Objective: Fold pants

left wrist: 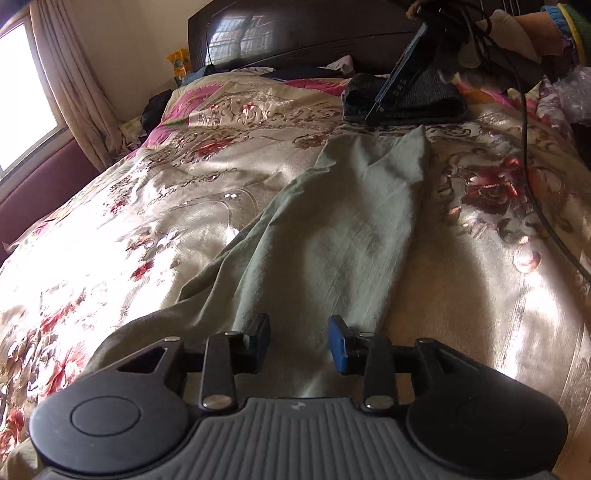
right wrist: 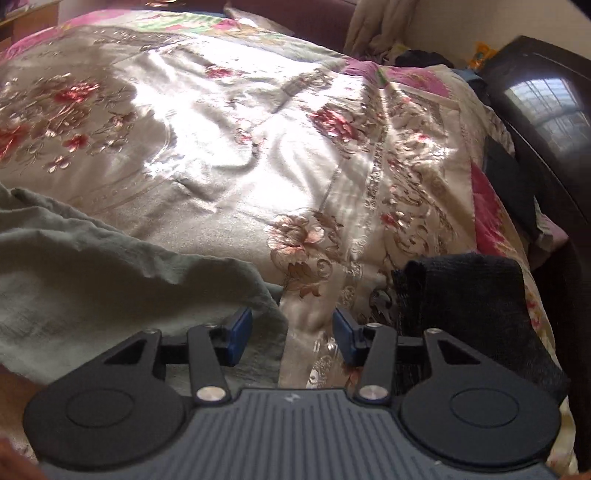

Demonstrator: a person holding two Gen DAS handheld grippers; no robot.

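Note:
Grey-green pants (left wrist: pixel 332 229) lie stretched along the floral bedspread (left wrist: pixel 147 206), running away from my left gripper toward the headboard. My left gripper (left wrist: pixel 299 343) is open just above the near end of the pants, holding nothing. In the right wrist view the pants (right wrist: pixel 110 280) fill the lower left, their end corner lying by the left finger. My right gripper (right wrist: pixel 291 338) is open over that corner and the bedspread (right wrist: pixel 221 147), holding nothing. It also shows in the left wrist view (left wrist: pixel 380 107) at the pants' far end.
A folded dark knit garment (left wrist: pixel 406 99) lies beyond the pants' far end; it is at the lower right in the right wrist view (right wrist: pixel 472 291). A dark wooden headboard (left wrist: pixel 295 33) stands behind. A black cable (left wrist: pixel 532 184) trails over the bed at right. Curtain and window at left.

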